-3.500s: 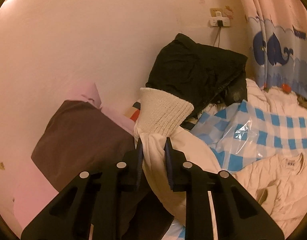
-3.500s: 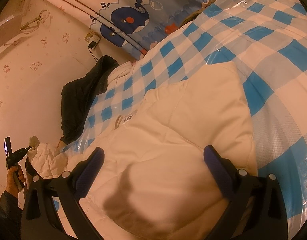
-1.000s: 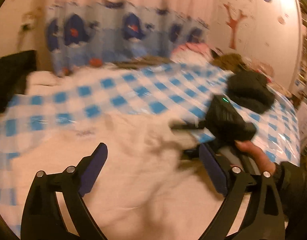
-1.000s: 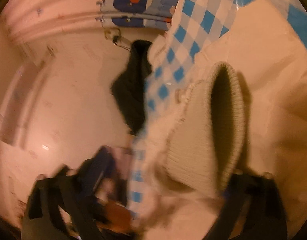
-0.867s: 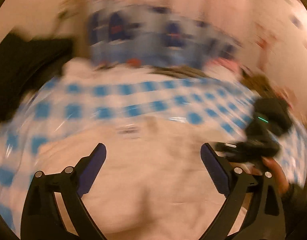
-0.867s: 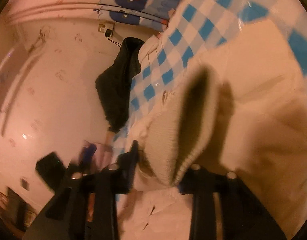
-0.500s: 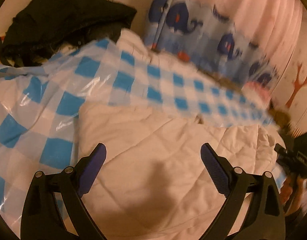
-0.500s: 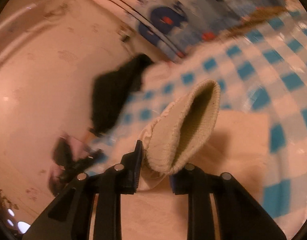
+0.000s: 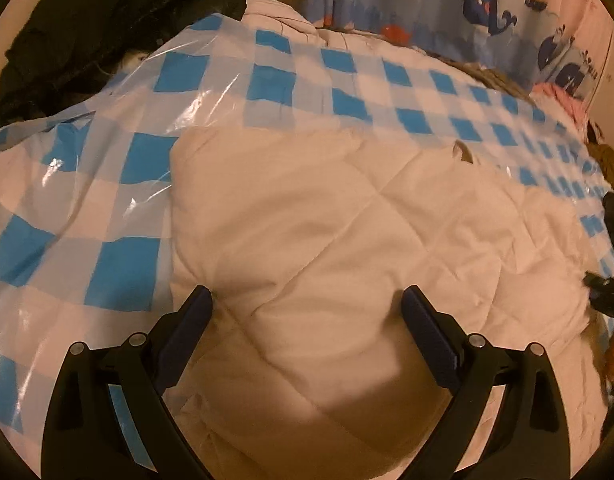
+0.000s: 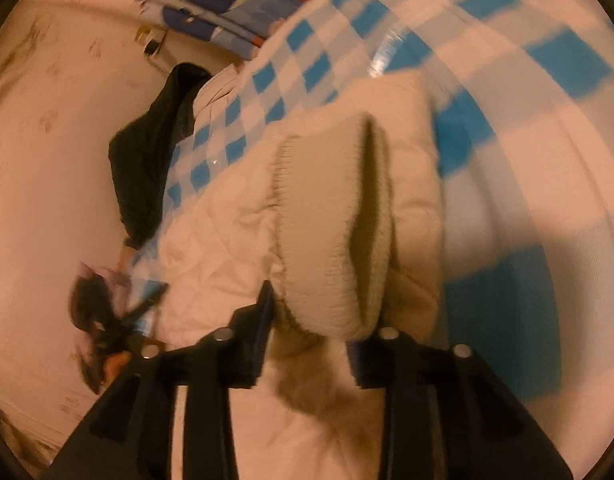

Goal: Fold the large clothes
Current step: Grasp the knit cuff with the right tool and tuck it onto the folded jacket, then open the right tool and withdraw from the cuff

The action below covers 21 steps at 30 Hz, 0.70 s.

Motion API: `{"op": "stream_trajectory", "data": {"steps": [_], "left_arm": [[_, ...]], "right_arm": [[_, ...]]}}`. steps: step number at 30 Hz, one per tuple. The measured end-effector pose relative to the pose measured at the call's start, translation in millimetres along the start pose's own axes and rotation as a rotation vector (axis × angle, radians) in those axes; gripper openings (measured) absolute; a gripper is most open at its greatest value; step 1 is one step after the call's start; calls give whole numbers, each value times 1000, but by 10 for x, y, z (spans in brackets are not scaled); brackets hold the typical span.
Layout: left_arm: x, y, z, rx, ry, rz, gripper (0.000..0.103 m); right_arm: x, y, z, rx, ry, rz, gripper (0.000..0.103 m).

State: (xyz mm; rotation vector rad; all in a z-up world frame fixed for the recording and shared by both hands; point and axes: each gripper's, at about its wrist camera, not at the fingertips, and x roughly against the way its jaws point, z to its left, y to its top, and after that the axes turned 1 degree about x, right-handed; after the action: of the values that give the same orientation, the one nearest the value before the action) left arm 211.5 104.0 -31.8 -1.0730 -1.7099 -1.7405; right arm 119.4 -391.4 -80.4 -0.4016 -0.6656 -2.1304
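Note:
A cream quilted jacket (image 9: 327, 220) lies spread on a blue-checked plastic sheet (image 9: 267, 80). My left gripper (image 9: 307, 294) hangs just over the jacket's body, open wide, with nothing pinched. In the right wrist view the jacket's ribbed sleeve cuff (image 10: 327, 220) stands up between the jaws of my right gripper (image 10: 311, 320). Its jaws are opening, though the pads still touch the cuff's base. The sleeve is folded over the jacket (image 10: 211, 240). The far pad is hidden behind the cuff.
A black garment (image 9: 87, 20) is heaped at the back left against the wall. A whale-print curtain (image 9: 447, 0) hangs behind the bed. At the right edge, blurred, is the other gripper (image 9: 603, 292) with a hand under it. A wall socket (image 10: 151, 42) sits above the black garment (image 10: 147, 160).
The left gripper let go of a cuff earlier, swung round and sank over the jacket, still open. The right gripper closed on the sleeve cuff and carried it across the jacket.

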Motion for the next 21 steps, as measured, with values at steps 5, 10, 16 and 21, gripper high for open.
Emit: {"op": "stream_trajectory", "data": {"steps": [5, 10, 16, 21], "left_arm": [[403, 10, -110, -38, -4, -143, 92], [285, 28, -326, -125, 34, -126, 92], [64, -100, -363, -126, 58, -118, 93], [9, -188, -406, -153, 85, -145, 94]], "right_arm": [[630, 23, 388, 89, -307, -264, 69], [439, -21, 1232, 409, -317, -354, 79], [-730, -13, 1168, 521, -510, -102, 80], [-830, -105, 922, 528, -553, -78, 80]]}}
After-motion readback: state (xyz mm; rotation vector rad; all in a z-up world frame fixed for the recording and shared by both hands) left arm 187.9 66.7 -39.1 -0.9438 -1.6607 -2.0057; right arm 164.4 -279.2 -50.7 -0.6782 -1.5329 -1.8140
